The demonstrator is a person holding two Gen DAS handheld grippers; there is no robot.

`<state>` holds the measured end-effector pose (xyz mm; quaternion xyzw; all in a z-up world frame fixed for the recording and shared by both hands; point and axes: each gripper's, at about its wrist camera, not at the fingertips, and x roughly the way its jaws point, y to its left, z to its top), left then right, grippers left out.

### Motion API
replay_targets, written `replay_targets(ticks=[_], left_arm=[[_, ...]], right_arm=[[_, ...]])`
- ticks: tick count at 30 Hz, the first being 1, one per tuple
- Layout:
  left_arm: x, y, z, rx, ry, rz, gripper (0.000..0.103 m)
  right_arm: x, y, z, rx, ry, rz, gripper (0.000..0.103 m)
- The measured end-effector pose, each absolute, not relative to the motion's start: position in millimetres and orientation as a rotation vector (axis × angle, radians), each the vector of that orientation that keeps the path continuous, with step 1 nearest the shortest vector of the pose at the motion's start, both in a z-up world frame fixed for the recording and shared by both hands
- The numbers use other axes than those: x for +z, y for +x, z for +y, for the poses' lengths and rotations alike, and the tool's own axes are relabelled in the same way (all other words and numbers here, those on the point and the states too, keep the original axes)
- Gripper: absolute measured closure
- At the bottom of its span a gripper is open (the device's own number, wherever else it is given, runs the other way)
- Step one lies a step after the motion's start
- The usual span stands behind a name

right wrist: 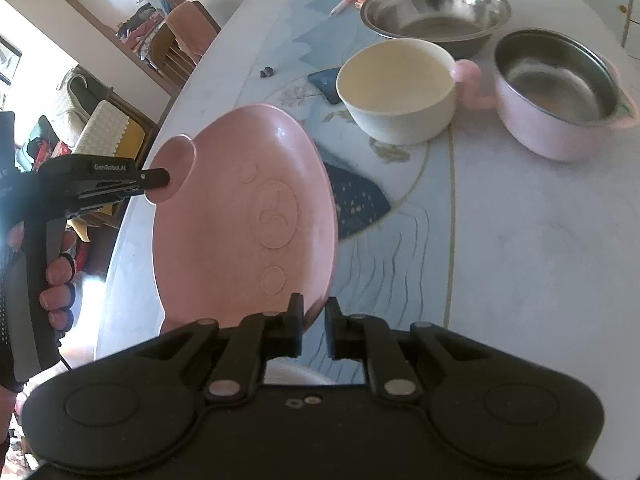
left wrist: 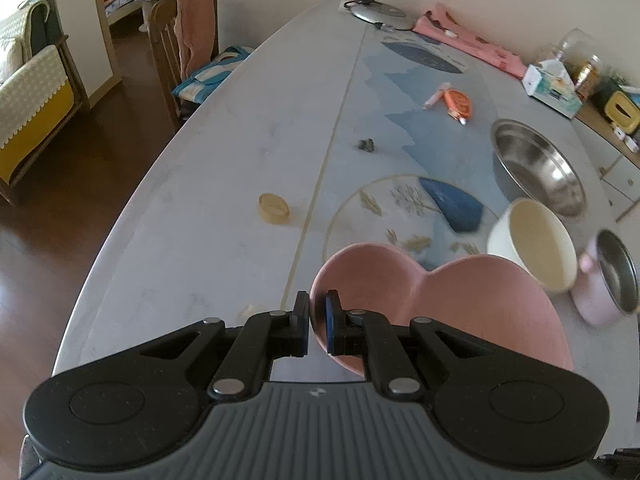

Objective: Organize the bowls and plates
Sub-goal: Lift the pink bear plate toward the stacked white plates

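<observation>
Surface [left wrist: 208, 184] runs long and pale; its left edge drops to dark wood floor [left wrist: 100, 128], with a chair [left wrist: 180, 40] tucked against it. Left half is open, holding only a small amber lid [left wrist: 274, 209]. The right side is crowded: steel basin [right wrist: 436, 8], cream bowl [right wrist: 398, 90] and pink steel-lined pot [right wrist: 560, 92] stand close together, the cream bowl hiding part of the pot's handle.

Pink plate [right wrist: 244, 216] hangs tilted above the surface, its embossed face toward my right camera. My left tongs [left wrist: 317, 326] are clenched on its ear-shaped rim tab; my right tongs [right wrist: 313, 330] pinch the near rim, though the contact itself is hard to make out. The plate's lower edge is cut off behind the tong bodies.

My left hand [right wrist: 56, 280] wraps its handle at the frame edge, partly cropped. Both tools point steeply down.
</observation>
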<state>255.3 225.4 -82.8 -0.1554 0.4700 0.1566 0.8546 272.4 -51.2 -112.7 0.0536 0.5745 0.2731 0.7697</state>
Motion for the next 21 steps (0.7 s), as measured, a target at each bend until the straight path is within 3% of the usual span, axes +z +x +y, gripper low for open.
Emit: replay_targets(ticks=[21], left_arm=[[-75, 141, 171, 0.258, -0.277, 1.02, 0.096]], right_arm=[[-105, 155, -95, 0.549, 0.151, 1.243, 0.092]])
